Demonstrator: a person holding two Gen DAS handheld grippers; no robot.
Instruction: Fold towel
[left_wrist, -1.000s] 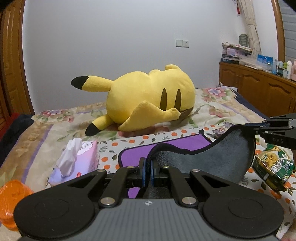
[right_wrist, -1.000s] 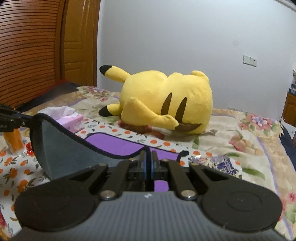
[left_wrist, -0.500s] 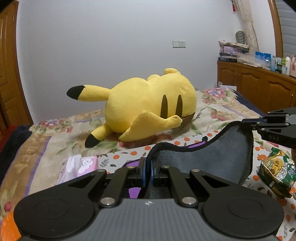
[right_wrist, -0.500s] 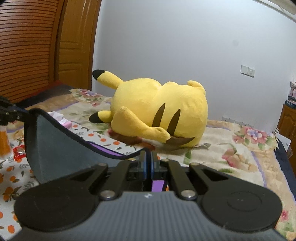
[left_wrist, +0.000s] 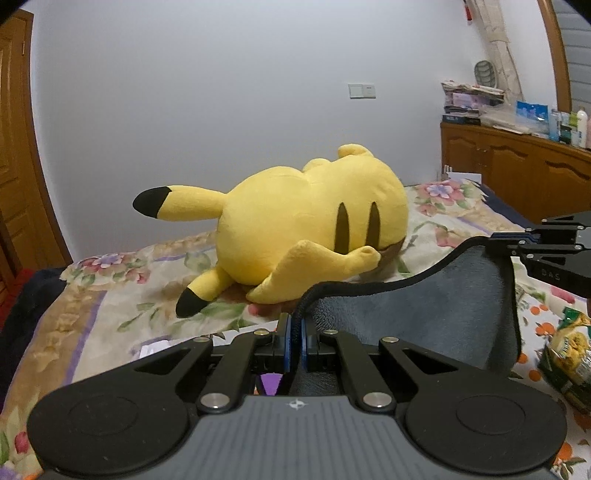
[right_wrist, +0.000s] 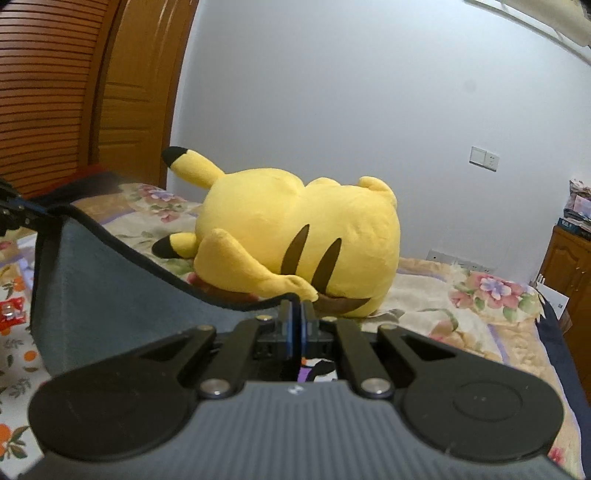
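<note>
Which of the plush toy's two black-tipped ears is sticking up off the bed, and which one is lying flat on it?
The upper ear juts out above the bedspread on the yellow plush. The lower ear, nearer the towel, lies on the bedspread.

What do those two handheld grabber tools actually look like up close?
Both look alike. The left gripper has a grey ribbed body with a small white emblem, two round black discs, black linkage arms with silver pivot bolts, and narrow blue-lined fingers. The right gripper matches; seen from the side in the left view, faint lettering marks its black arm. No cables or sleeves show.
</note>
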